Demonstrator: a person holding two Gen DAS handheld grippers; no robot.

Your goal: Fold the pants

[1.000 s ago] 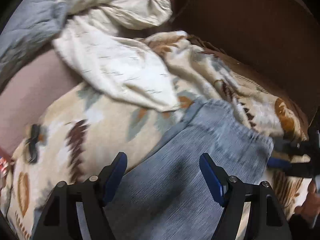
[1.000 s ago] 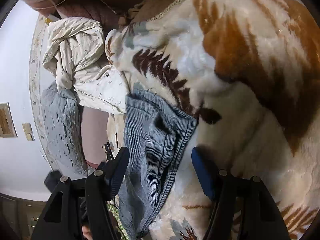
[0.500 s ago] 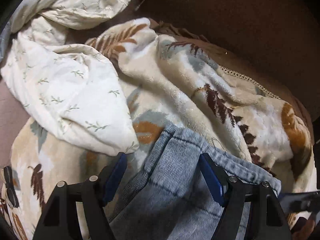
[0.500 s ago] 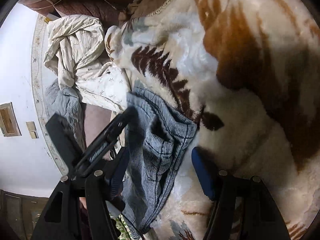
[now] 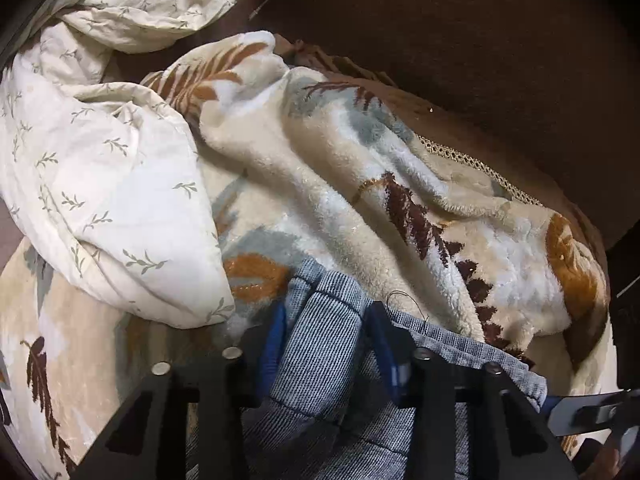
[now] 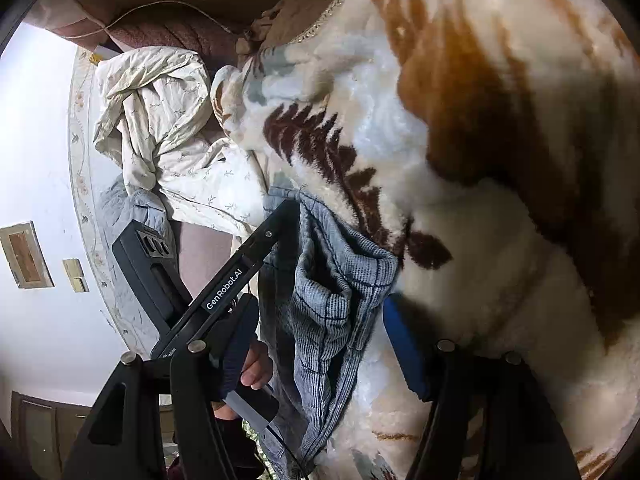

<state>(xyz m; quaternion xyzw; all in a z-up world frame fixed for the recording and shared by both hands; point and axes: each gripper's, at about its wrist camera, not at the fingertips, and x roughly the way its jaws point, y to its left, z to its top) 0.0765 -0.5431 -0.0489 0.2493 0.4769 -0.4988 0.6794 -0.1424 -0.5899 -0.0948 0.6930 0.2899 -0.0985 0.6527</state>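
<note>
We are early in the fold. The pale blue ribbed-denim pants (image 5: 320, 360) lie rumpled on the cream plush blanket with brown and orange leaf print (image 5: 360, 184), and no neat crease or flat layer shows in either view.

In the left wrist view the pants fill the 6 o'clock part of the picture, their stitched hem bunched upward. Our left gripper (image 5: 326, 344) is closing around that hem: a raised fold of denim sits between the blue pads (image 5: 274, 344), and both pads appear to touch the cloth, though whether the pinch is firm yet we cannot tell. A loose dark thread curls off the hem at about 1 o'clock from the gripper.

In the right wrist view the pants (image 6: 340, 292) hang in a crumpled strip through the centre toward 6 o'clock. Our right gripper (image 6: 320, 340) stands spread, one pad to each side of the fabric. The right-hand pad (image 6: 404, 344) rests just beside the cloth; the other is largely hidden behind the left tool and the person's hand (image 6: 252, 368) at 7 o'clock, so we judge no grip there.

A white sheet with small green sprigs (image 5: 112, 184) lies heaped at 9 o'clock, near the hem.

What is left, as we judge it: secure both corners, lift and straighten the legs, lay them flat, then fold them over.
</note>
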